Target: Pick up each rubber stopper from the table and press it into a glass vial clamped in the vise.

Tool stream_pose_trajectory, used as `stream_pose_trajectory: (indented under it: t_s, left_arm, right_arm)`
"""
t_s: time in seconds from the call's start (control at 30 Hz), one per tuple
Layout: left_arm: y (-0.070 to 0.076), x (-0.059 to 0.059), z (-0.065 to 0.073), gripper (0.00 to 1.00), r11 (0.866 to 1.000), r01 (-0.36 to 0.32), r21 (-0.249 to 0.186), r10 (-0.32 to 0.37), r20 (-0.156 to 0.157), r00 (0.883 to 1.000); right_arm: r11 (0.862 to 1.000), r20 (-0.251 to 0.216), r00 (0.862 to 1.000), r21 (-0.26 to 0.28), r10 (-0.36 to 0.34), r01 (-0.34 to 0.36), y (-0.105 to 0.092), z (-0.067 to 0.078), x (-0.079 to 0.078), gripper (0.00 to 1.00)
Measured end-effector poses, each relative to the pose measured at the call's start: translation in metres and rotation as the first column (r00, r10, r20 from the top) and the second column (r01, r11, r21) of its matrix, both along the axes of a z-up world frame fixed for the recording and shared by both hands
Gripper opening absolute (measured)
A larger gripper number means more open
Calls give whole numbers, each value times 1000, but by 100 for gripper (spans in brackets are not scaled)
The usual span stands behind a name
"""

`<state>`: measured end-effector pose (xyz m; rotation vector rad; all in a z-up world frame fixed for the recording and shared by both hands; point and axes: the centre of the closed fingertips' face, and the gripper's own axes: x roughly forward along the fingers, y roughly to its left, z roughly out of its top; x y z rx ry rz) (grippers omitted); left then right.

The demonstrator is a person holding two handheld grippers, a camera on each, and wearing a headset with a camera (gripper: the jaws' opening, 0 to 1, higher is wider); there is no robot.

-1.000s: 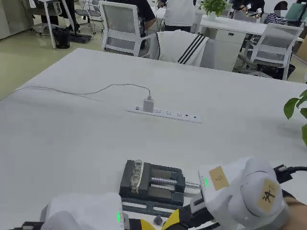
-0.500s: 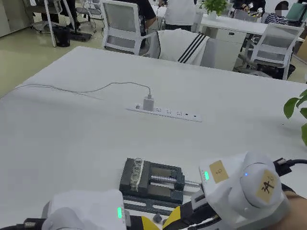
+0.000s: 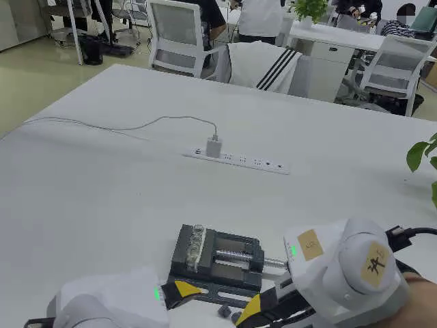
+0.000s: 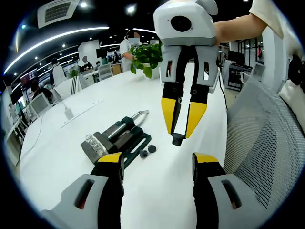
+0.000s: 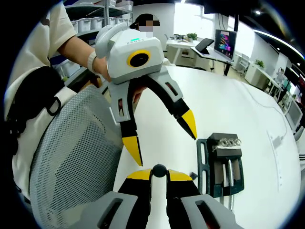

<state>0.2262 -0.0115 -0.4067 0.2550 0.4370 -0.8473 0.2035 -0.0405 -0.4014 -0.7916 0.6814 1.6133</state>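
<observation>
Several office chairs (image 3: 176, 34) stand past the far edge of the white table (image 3: 102, 184), one draped with a striped jacket (image 3: 263, 65). On the table, left to right: a thin cable (image 3: 102, 127), a charger (image 3: 214, 146) plugged into a power strip (image 3: 246, 163), and plant leaves (image 3: 425, 154) at the right border. A mesh chair (image 4: 267, 143) shows beside the table's near edge in the gripper views.

Left gripper (image 4: 158, 161) — low left in the head view, jaws spread wide, holding nothing, facing the right gripper (image 4: 180, 129).

Vise (image 3: 222, 263) sits on the table near the person. Its long axis runs left to right in the head view, screw end to the right, where the right gripper's white body covers its tip. Glass vials (image 3: 196, 240) stand upright in a short row clamped at the vise's left end, mouths up, the row lying across the vise's length. Two loose stoppers (image 4: 143, 153) lie side by side on the table just beside the vise's near edge, between the two grippers' tips.

Right gripper — jaws closed on one dark rubber stopper (image 4: 177, 140), pinched at the very tips. In the left gripper view it pokes out below the downward-pointing tips, near the loose pair and apart from the vise and vials. Its own long axis is too small to judge.
</observation>
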Motion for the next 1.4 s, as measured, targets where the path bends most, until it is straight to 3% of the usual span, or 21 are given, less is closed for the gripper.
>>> stream_pose_trajectory:
  t_s: [0.2, 0.23, 0.3, 0.4, 0.57, 0.8, 0.97, 1.4]
  left_arm:
    - [21, 4, -6, 76, 995, -101, -26, 101, -25, 995]
    - [27, 5, -9, 79, 991, -135, -24, 134, -44, 990]
    - [34, 10, -8, 89, 983, -176, -46, 175, -30, 984]
    - [44, 9, -10, 98, 979, -201, -37, 200, -28, 979]
    - [52, 9, -14, 99, 971, -235, -37, 233, -52, 971]
    - [55, 9, -16, 99, 963, -266, -49, 264, -54, 963]
    - [54, 9, -12, 99, 961, -270, -61, 267, -45, 963]
    - [59, 9, -11, 98, 959, -277, -58, 275, -36, 961]
  right_arm:
    - [1000, -1, 1000, -11, 3, -3, -2, -2, 1, 6]
    - [1000, -2, 1000, -16, 0, 0, -2, -3, 2, 6]
    - [1000, -6, 1000, -23, -6, 6, -3, -5, 3, 6]
    - [999, -10, 1000, -30, -16, 16, -5, -7, 6, 6]
    - [999, -12, 1000, -43, -18, 18, -6, -10, 9, 6]
    - [998, -11, 1000, -64, -16, 15, -8, -13, 14, 5]
    - [997, 4, 1000, -80, -6, 6, -7, -7, 27, 5]
    - [988, 127, 989, -141, 73, -55, 14, 31, 95, 5]
